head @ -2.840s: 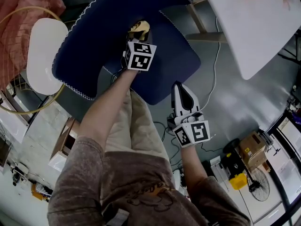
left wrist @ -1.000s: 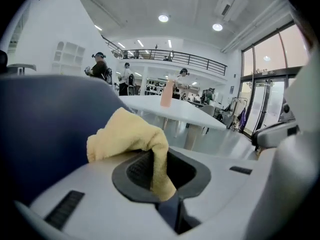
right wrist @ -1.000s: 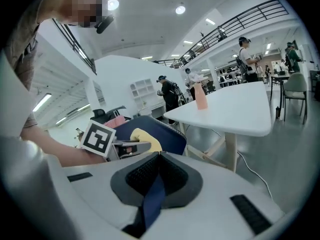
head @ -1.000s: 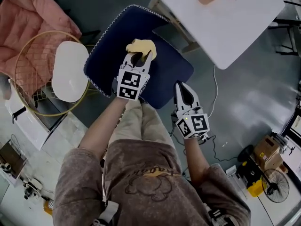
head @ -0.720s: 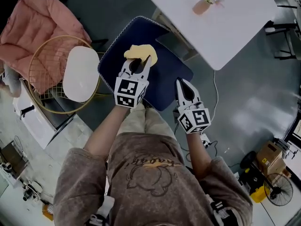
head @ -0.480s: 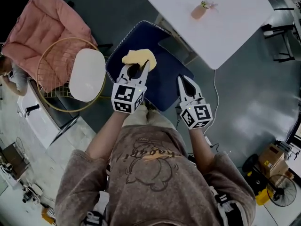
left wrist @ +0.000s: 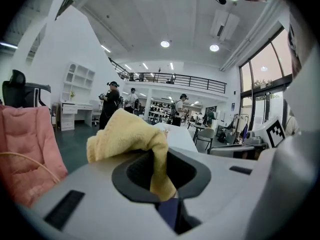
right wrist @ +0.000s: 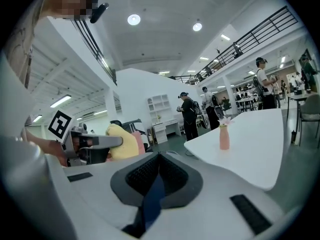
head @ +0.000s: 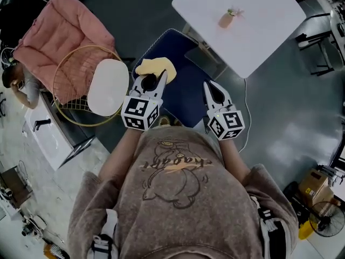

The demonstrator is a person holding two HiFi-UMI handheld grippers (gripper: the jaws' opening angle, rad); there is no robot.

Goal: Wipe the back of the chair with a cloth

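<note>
Over navy chair [head: 186,93], crumpled yellow cloth [head: 156,67] pinched in left gripper [head: 154,80], right gripper [head: 210,87] closed, empty

readable text: none | shirt print [head: 173,165]: lettering too blurred to read

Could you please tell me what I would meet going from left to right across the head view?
pink cushion → white pad → cloth → right gripper → cardboard box
</note>
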